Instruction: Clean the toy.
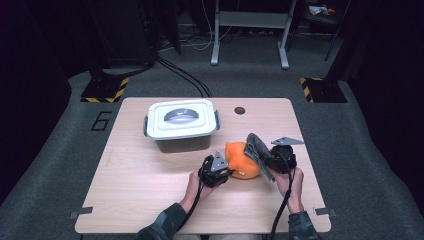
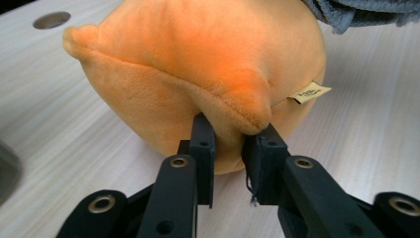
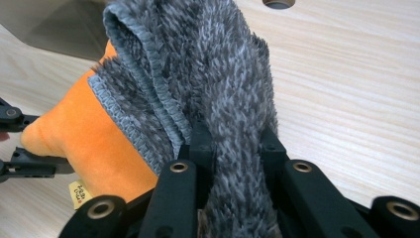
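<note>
An orange plush toy (image 1: pixel 242 160) lies on the wooden table (image 1: pixel 150 175), right of the middle. My left gripper (image 1: pixel 227 172) comes at it from the left and is shut on a seamed corner of the plush toy (image 2: pixel 198 64), pinched between its black fingertips (image 2: pixel 204 136). A fuzzy grey cloth (image 1: pixel 256 147) drapes over the toy's right side. My right gripper (image 1: pixel 265 160) is shut on the grey cloth (image 3: pixel 213 64), which runs up between its jaws and folds over the orange toy (image 3: pixel 94 144). The left gripper's jaws (image 3: pixel 20 144) reach in at the left edge of the right gripper view.
A grey bin with a white latched lid (image 1: pixel 181 120) stands at the table's back left. A round cable hole (image 1: pixel 240 110) lies behind the toy. A small yellow tag (image 2: pixel 309 92) hangs from the toy. Two forearms come in over the near table edge.
</note>
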The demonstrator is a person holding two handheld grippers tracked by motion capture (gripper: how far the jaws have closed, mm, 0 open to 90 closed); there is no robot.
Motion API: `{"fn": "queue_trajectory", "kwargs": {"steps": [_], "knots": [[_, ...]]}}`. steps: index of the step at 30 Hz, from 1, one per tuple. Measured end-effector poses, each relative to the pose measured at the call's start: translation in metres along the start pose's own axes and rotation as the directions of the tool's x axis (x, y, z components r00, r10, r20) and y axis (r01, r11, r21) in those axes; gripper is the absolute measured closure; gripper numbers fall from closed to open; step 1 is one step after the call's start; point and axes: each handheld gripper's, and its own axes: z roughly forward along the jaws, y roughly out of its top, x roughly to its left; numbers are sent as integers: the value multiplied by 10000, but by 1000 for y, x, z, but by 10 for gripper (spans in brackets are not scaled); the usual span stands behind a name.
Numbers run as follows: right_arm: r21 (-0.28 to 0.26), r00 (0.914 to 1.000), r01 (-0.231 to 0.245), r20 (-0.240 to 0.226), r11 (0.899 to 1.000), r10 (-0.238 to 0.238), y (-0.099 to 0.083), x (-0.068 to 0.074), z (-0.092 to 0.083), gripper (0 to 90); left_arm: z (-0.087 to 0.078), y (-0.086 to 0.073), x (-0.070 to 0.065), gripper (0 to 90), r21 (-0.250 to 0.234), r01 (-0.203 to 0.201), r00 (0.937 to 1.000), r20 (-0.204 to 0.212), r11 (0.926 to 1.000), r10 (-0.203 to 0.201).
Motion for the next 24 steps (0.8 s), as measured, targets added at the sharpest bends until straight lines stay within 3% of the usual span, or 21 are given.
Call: {"fn": "queue_trajectory", "kwargs": {"steps": [8,14,18,21,24], "knots": [[-639,10000,-53,-4,9979,53,10,2,-26,755,-7,15,1,786,-111,638,9968,486,9979,-632],[-849,9977,361,-541,9957,-408,19,24,-37,754,-8,19,-1,784,-16,1009,9921,755,9949,-1005],[-582,9915,1036,-729,9929,-1077,22,44,-28,753,-8,18,-1,781,-62,1111,9906,813,9938,-1102],[-47,9865,1568,-465,9876,-1569,20,57,-11,751,-8,18,-1,777,9,1022,9924,689,9948,-1020],[47,9820,1887,-68,9820,-1887,19,63,-2,753,-7,15,2,775,102,1087,9917,679,9940,-1091]]}}
